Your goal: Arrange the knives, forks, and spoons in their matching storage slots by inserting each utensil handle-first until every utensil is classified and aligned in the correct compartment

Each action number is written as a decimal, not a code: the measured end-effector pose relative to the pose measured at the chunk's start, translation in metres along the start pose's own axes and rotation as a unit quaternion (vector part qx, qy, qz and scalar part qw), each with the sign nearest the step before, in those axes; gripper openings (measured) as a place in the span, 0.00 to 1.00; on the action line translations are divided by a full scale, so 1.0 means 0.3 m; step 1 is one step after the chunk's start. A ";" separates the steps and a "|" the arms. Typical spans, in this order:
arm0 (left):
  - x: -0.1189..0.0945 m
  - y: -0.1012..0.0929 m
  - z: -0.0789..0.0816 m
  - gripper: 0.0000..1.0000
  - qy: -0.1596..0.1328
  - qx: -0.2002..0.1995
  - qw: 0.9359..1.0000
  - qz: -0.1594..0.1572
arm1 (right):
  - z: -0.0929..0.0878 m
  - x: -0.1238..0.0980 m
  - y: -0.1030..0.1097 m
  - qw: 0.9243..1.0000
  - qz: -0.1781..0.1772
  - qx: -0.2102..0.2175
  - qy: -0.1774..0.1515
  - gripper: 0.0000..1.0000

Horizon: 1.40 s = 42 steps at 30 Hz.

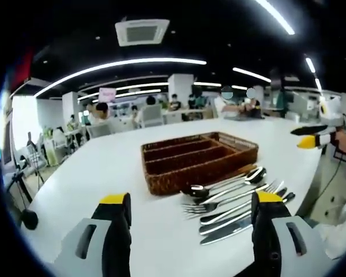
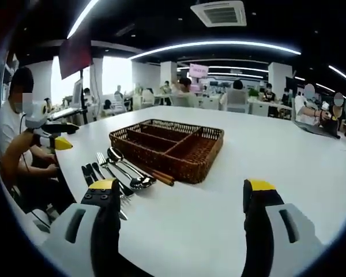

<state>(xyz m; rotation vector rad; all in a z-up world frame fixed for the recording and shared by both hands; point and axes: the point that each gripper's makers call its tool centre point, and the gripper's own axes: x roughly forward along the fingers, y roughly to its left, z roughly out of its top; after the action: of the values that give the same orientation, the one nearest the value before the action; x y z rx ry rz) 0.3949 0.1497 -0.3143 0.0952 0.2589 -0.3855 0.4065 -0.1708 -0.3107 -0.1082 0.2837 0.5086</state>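
Both the left gripper [image 1: 190,210] and right gripper [image 2: 187,199] gape wide and empty; the shiny steel cutlery pile [image 1: 236,202] lies beside the brown wicker divided tray [image 1: 199,156] mid white worktop [image 1: 104,173], so pinch one piece near its head, handle leading.

We saw the wicker tray [image 1: 161,173] sitting mid-table [image 1: 92,173] with its slots bare. In the left gripper view, the spoons [image 1: 230,182], forks [image 1: 230,200] and knives [image 1: 228,222] lay in a row just right of it, chopsticks [image 2: 155,175] tucked against its wall. People sat at desks behind.
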 end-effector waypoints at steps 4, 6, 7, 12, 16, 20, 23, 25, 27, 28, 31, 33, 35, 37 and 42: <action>-0.001 -0.002 0.004 0.87 -0.003 -0.001 1.000 0.000 | -0.002 -0.002 0.004 1.000 0.001 0.001 0.000 0.91; -0.001 -0.003 0.005 0.87 -0.003 -0.002 1.000 0.000 | -0.001 -0.002 0.003 1.000 0.000 0.000 0.000 0.91; -0.001 -0.004 0.005 0.87 -0.003 -0.002 1.000 0.000 | 0.000 -0.002 0.003 1.000 0.000 0.000 -0.001 0.91; 0.000 -0.006 0.007 0.86 -0.003 0.000 1.000 -0.001 | 0.001 -0.002 0.007 1.000 0.004 0.001 -0.001 0.91; 0.000 -0.009 0.005 0.86 -0.002 0.000 1.000 -0.001 | 0.002 -0.002 0.005 1.000 0.002 0.000 -0.002 0.91; -0.001 -0.008 0.007 0.86 -0.003 0.000 1.000 -0.001 | 0.003 -0.003 0.002 1.000 0.002 0.000 -0.003 0.91; -0.001 -0.008 0.006 0.86 -0.002 0.002 1.000 0.000 | 0.004 -0.004 0.000 1.000 0.001 -0.002 -0.003 0.91; 0.000 -0.011 0.003 0.86 0.000 0.003 1.000 -0.001 | 0.001 -0.004 0.000 1.000 0.001 -0.001 -0.002 0.91; 0.000 -0.013 0.003 0.86 0.000 0.003 1.000 -0.002 | -0.001 -0.005 0.000 1.000 0.001 -0.002 -0.001 0.91; 0.000 -0.013 0.002 0.86 0.001 0.004 1.000 -0.002 | -0.002 -0.005 0.000 1.000 0.001 -0.002 -0.001 0.91; 0.000 -0.013 0.002 0.86 0.001 0.004 1.000 -0.002 | 0.002 -0.008 -0.001 1.000 0.000 -0.001 -0.003 0.91; 0.000 -0.012 0.003 0.86 0.000 0.004 1.000 -0.001 | 0.004 -0.007 -0.002 1.000 0.000 -0.001 -0.003 0.91; 0.000 -0.013 0.004 0.86 -0.001 0.002 1.000 -0.002 | 0.005 -0.007 -0.003 1.000 0.000 -0.002 -0.003 0.91; 0.000 -0.012 0.006 0.86 -0.001 0.002 1.000 -0.002 | 0.004 -0.007 -0.002 1.000 0.000 -0.001 -0.003 0.91; 0.003 -0.013 0.003 0.86 -0.001 0.002 1.000 -0.003 | -0.002 -0.005 0.003 1.000 0.003 0.000 -0.001 0.91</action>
<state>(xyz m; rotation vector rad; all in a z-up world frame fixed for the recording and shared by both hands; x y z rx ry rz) 0.3943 0.1455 -0.3138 0.0984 0.2570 -0.3925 0.4046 -0.1709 -0.3107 -0.1079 0.2822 0.5138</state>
